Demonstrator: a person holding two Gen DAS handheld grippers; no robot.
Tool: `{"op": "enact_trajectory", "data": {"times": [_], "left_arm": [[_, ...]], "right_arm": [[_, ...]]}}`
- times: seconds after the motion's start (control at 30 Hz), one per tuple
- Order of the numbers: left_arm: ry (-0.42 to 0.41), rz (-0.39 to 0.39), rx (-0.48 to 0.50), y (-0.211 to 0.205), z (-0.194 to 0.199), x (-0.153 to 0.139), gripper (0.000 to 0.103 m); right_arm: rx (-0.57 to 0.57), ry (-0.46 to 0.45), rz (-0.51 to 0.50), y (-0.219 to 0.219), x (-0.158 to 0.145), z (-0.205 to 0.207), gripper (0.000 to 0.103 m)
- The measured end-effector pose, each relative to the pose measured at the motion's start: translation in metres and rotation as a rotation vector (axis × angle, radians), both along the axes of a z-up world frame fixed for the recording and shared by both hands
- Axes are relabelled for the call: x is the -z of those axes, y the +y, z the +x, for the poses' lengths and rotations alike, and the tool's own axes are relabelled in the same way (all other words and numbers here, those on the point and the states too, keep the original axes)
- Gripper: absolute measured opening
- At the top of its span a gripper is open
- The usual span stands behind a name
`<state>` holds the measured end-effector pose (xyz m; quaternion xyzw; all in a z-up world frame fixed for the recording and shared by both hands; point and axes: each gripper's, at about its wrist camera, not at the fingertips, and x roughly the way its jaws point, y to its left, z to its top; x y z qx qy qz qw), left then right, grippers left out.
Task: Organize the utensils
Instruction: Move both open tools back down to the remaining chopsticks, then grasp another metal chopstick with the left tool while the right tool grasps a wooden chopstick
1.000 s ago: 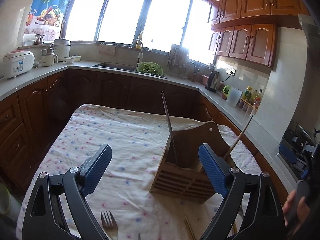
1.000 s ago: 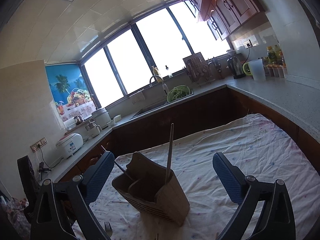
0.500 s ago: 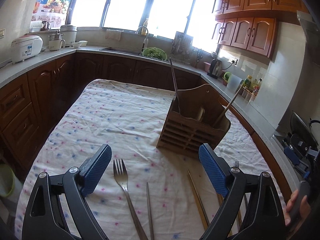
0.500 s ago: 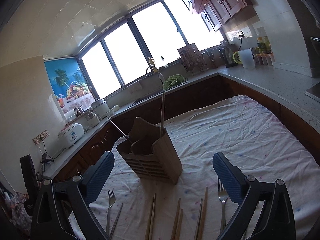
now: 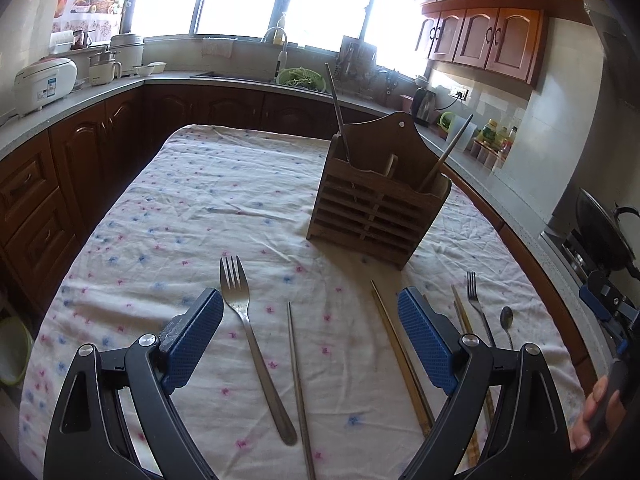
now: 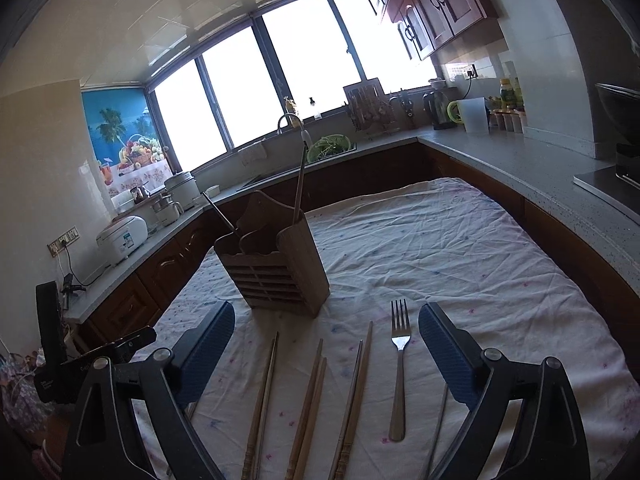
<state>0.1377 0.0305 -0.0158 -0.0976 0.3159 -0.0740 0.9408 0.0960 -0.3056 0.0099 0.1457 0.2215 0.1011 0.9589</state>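
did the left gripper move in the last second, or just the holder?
Yes. The left gripper pulled back from the wooden holder: a second ago its pads framed the holder, now they frame a fork and chopstick lying nearer on the cloth.

We identify this place as a home kitchen. A grey counter [image 5: 120,88] runs along three walls above dark wooden base cabinets [image 5: 100,140], with reddish wall cabinets [image 5: 492,40] at the far right. At the far wall we see a wide window [image 6: 280,80], a sink with a faucet [image 5: 276,36] and a green colander of vegetables [image 5: 300,78]. On the left stand a rice cooker [image 5: 44,84] and pots; on the right, an electric kettle [image 5: 424,102], a wall socket and condiment bottles [image 5: 496,134]. A wok on a stove [image 5: 600,240] sits near right. A fruit-print blind [image 6: 120,144] hangs at far left.
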Motion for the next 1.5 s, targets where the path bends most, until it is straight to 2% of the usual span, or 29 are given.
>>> {"op": "enact_trajectory", "data": {"times": [0.03, 0.1, 0.2, 0.27, 0.43, 0.63, 0.8, 0.93, 1.1, 1.3, 1.5], "left_arm": [[0.003, -0.001, 0.005, 0.0, 0.0, 0.0, 0.091], [0.009, 0.001, 0.008, -0.001, -0.002, 0.002, 0.091], [0.016, 0.007, 0.015, -0.003, -0.002, 0.003, 0.091], [0.026, 0.015, 0.02, -0.004, -0.001, 0.005, 0.091], [0.054, 0.034, 0.039, -0.007, 0.004, 0.012, 0.089], [0.099, 0.043, 0.071, -0.012, 0.012, 0.022, 0.076], [0.152, 0.049, 0.088, -0.015, 0.022, 0.033, 0.059], [0.185, 0.058, 0.1, -0.018, 0.031, 0.04, 0.054], [0.238, 0.076, 0.118, -0.024, 0.045, 0.051, 0.044], [0.283, 0.082, 0.126, -0.027, 0.059, 0.061, 0.041], [0.325, 0.089, 0.117, -0.025, 0.078, 0.071, 0.041]], "right_arm": [[0.003, 0.008, -0.007, 0.0, 0.002, 0.0, 0.085], [0.008, 0.028, -0.015, 0.0, 0.007, 0.001, 0.069], [0.006, 0.069, -0.025, 0.0, 0.016, 0.005, 0.055], [-0.001, 0.086, -0.03, 0.002, 0.021, 0.007, 0.051], [-0.017, 0.125, -0.04, 0.006, 0.03, 0.012, 0.045], [-0.022, 0.158, -0.052, 0.008, 0.035, 0.022, 0.039], [-0.037, 0.201, -0.064, 0.01, 0.044, 0.034, 0.033], [-0.048, 0.232, -0.084, 0.015, 0.051, 0.048, 0.03], [-0.053, 0.297, -0.099, 0.015, 0.066, 0.076, 0.026], [-0.063, 0.366, -0.101, 0.016, 0.085, 0.109, 0.02], [-0.068, 0.4, -0.134, 0.02, 0.094, 0.132, 0.02]]}}
